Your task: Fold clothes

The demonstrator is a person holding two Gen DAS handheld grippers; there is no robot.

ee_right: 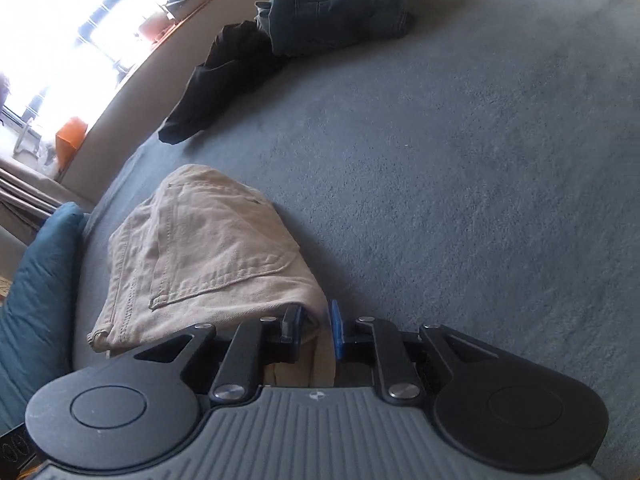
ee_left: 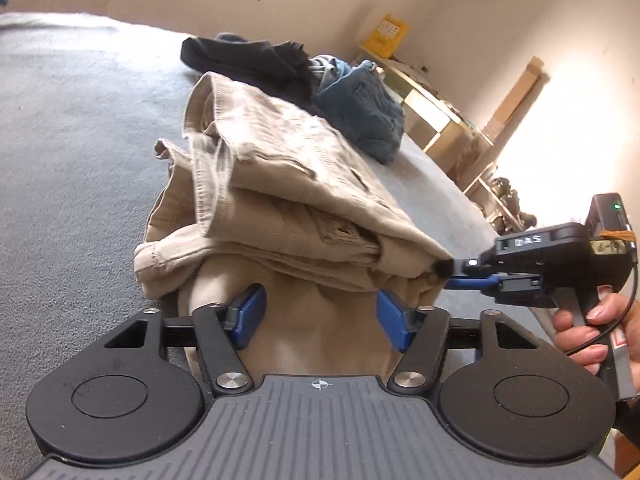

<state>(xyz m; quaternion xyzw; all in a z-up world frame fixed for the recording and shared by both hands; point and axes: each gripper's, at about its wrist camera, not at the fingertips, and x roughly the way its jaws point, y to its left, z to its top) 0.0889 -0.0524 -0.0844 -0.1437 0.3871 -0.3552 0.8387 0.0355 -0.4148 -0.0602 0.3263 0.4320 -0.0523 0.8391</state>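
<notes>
Tan trousers (ee_left: 288, 184) lie folded in layers on a grey carpet-like surface (ee_left: 80, 140). My left gripper (ee_left: 320, 320) stands open at their near end, its blue pads either side of the lowest layer of cloth. My right gripper (ee_left: 456, 272), held by a hand (ee_left: 592, 332), comes in from the right and pinches the folded corner of the trousers. In the right wrist view, that right gripper (ee_right: 316, 328) is narrowly shut on the edge of the tan trousers (ee_right: 208, 248), whose back pocket faces up.
Beyond the trousers lie blue jeans (ee_left: 360, 108) (ee_right: 340, 4) and a dark garment (ee_left: 248, 60) (ee_right: 224, 76). Low shelves (ee_left: 440, 120) and a yellow box (ee_left: 386, 36) line the wall. Blue quilted cloth (ee_right: 40, 280) is at the left edge. Grey surface (ee_right: 480, 160) spreads right.
</notes>
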